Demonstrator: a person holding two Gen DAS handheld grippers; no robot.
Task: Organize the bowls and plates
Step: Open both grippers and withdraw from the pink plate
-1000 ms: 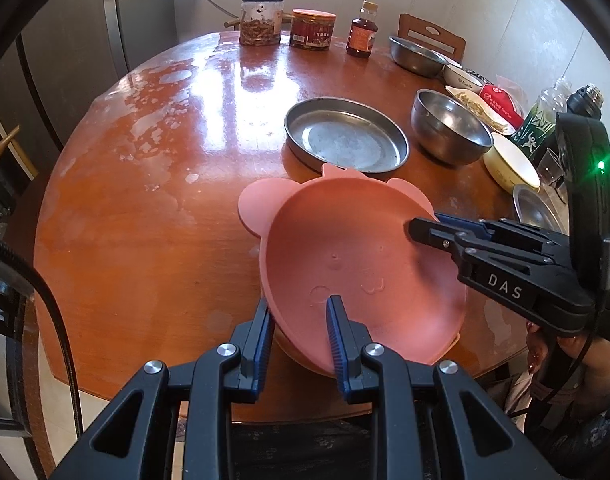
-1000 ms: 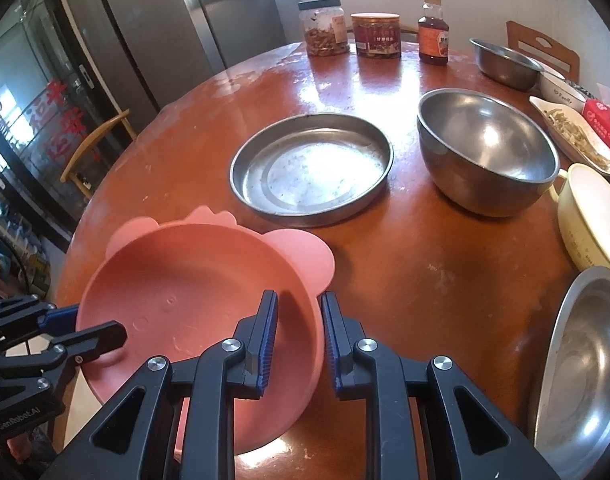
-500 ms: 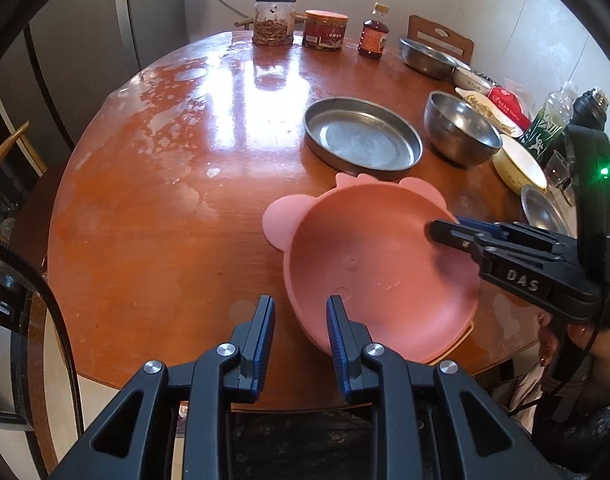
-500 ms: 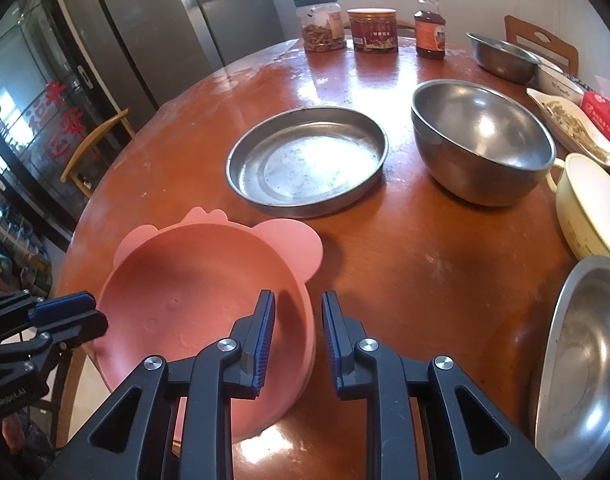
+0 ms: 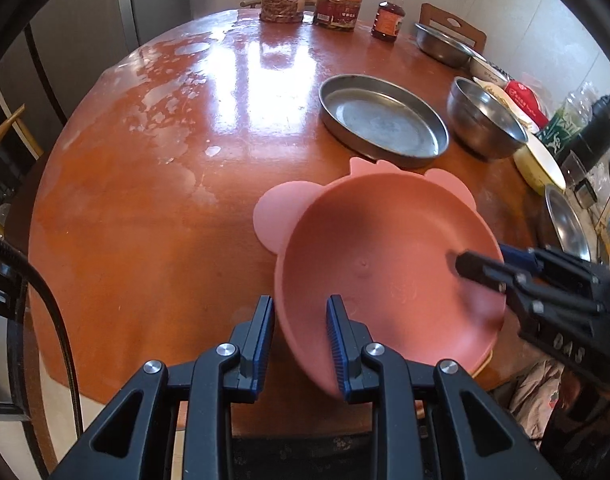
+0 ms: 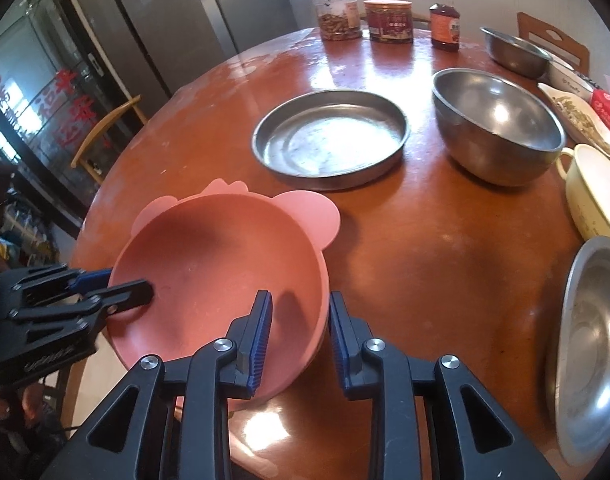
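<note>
Pink bowl (image 5: 389,264) with round ears, tilted, at near table edge. Beyond it: shallow steel pan (image 6: 331,138), upright; deep steel bowl (image 6: 497,124) beside pan; cream dish (image 6: 597,192) and steel plate (image 6: 593,344) rightward.

A round reddish-brown wooden table (image 5: 153,184) is carrying everything, its glossy top reflecting window light. A shallow steel pan (image 6: 329,136) is sitting near the middle, with a deep steel bowl (image 6: 497,120) just beside it. Along the far edge a clear jar (image 6: 337,12), a red tin (image 6: 389,20) and a sauce bottle (image 6: 445,20) are standing in a row. A cream dish (image 6: 597,192) and a steel plate (image 6: 593,340) are lying near the right rim.
</note>
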